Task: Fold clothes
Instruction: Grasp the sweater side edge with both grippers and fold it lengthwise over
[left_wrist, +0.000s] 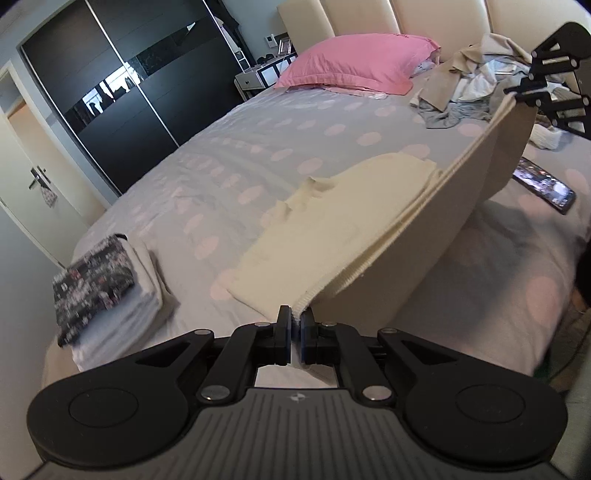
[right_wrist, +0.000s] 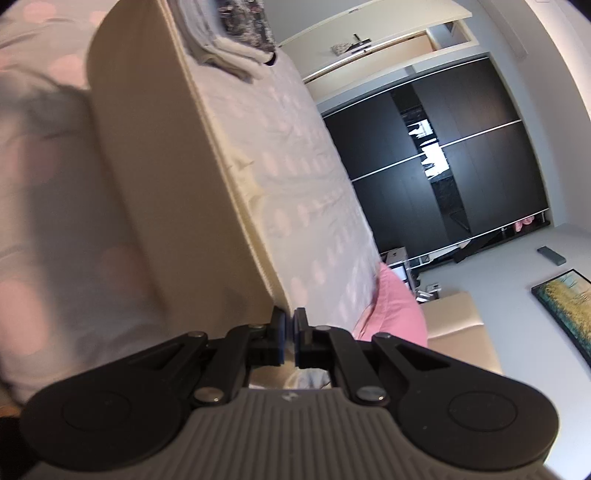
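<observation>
A cream knit garment (left_wrist: 332, 229) lies partly on the grey dotted bed, its near hem lifted off the cover. My left gripper (left_wrist: 295, 325) is shut on one corner of that hem. At the far right of the left wrist view my right gripper (left_wrist: 517, 94) pinches the other corner, so the hem hangs stretched between the two. In the right wrist view the right gripper (right_wrist: 290, 325) is shut on the cream garment (right_wrist: 177, 155), which runs away from it as a taut band.
A folded stack (left_wrist: 107, 288) with a dark patterned piece on top sits at the bed's near left corner. A heap of unfolded clothes (left_wrist: 476, 85) lies by the headboard, beside a pink pillow (left_wrist: 354, 61). A phone (left_wrist: 545, 184) lies on the bed under the raised hem.
</observation>
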